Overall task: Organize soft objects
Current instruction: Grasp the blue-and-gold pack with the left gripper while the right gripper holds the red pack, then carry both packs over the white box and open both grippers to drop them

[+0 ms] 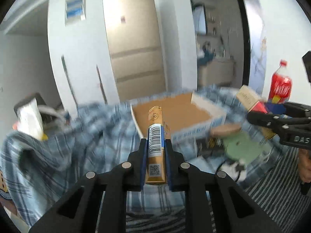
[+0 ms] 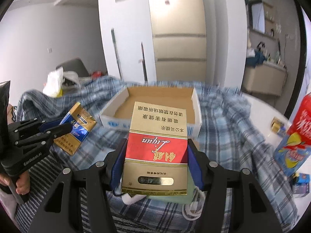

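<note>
Squarely between left gripper [image 1: 155, 147] pads — gold pack [image 1: 156, 145]

left tool [image 1: 155, 151] clamped, right tool [image 2: 156, 155] clamped, both raised

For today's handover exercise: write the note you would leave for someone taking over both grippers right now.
Left gripper: shut on the gold and blue pack, held by its narrow edges.
Right gripper: shut on the red and gold pack, gripped across its width.
Both packs are held in the air over the plaid blanket, short of the open cardboard box.
Done: both packs picked up. The box looks empty.
Left: place both packs in the box, probably. A small pack lies on the white surface to the right.
</note>
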{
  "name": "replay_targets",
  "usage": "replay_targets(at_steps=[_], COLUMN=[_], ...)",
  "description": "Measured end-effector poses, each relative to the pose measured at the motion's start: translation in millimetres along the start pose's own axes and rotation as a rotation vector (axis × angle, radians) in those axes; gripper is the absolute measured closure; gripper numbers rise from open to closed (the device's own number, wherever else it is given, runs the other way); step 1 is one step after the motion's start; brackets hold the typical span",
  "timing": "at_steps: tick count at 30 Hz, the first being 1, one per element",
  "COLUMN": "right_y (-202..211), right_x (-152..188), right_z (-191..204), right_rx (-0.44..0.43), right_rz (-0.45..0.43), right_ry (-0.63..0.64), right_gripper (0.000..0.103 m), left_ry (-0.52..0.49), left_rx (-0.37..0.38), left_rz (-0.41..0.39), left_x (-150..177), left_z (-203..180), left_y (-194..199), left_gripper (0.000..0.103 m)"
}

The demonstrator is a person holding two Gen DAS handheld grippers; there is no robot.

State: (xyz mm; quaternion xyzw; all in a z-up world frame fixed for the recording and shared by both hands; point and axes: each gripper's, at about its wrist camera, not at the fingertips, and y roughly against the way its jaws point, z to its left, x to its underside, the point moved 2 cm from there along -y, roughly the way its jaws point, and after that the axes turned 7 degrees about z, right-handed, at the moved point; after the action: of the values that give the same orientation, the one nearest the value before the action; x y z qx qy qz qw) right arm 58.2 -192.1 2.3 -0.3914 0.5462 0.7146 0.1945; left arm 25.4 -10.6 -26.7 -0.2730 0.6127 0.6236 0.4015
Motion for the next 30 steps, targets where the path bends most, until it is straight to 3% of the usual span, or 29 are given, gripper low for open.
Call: replay_targets(at_steps=[2, 5, 16, 25, 30], right_y=[11.8, 29.3, 66.6, 64.0, 63.6], right_x=[-4.7, -13.7, -77.4, -145.9, -177.4], right_z=[1.0, 3.3, 15.0, 2.7, -0.7], right_rx=[0.019, 0.033, 0.061, 0.080, 0.098], right_rz=[-0.046, -0.100, -0.242, -0.311, -0.343], right_ry=[0.005, 0.006, 0.030, 0.001, -0.025], right_gripper=[0.046, 0.046, 0.046, 0.046, 0.046], left_ry=[0.020, 0.029, 0.035, 0.093, 0.139], left_rx=[-0.019, -0.037, -0.062, -0.113, -0.103], left_rz=[-0.085, -0.153, -0.274, -0.392, -0.392], left_x=[-6.1, -15.4, -79.6, -149.2, -176.5], left_z=[1.1, -0.1, -18.2, -28.1, -22.4], left_y=[21.1, 42.9, 77.9, 74.7, 60.9], left_gripper=[0.085, 0.085, 0.085, 0.085, 0.085])
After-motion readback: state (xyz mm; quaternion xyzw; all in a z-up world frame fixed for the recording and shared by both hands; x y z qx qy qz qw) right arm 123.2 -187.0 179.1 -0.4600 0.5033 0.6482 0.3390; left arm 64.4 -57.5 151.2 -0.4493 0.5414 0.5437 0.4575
